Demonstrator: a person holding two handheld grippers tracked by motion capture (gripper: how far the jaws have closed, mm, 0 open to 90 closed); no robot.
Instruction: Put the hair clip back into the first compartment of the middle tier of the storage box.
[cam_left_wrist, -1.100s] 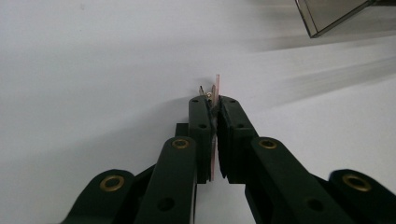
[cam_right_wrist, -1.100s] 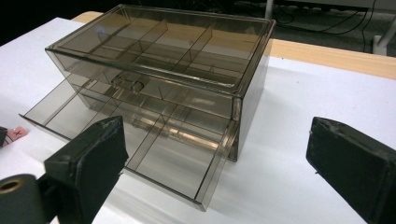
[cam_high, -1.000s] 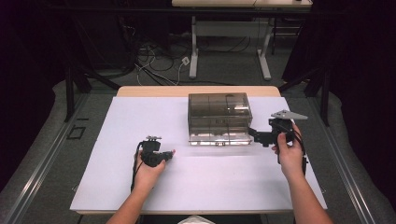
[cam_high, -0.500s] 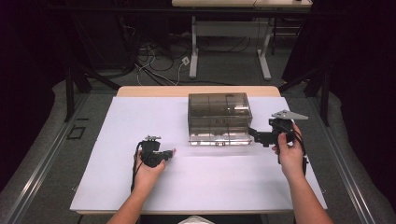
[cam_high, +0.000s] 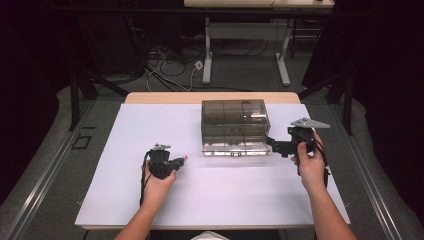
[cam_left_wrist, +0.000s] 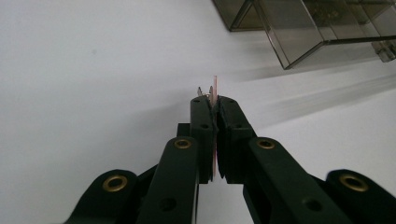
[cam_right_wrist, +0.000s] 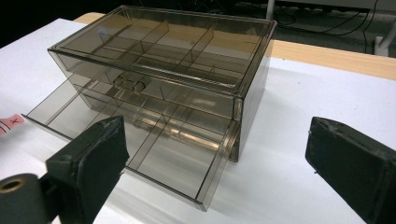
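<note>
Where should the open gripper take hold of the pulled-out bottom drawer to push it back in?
Probably the drawer's front wall, approached from the front, the side facing the person. The lower drawer of the smoky clear box sticks out there, and that wall is a flat upright face. The right gripper, jaws wide open, is already beside that front corner.

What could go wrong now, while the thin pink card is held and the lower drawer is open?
1. The left hand-held gripper pinches the pink card by its thin edge, so the card may slip or bend.
2. The open lower drawer has dividers, and the card could catch on one and land in the wrong compartment.
3. The right hand-held gripper, jaws open, sits close beside the drawer box and might nudge it.
</note>
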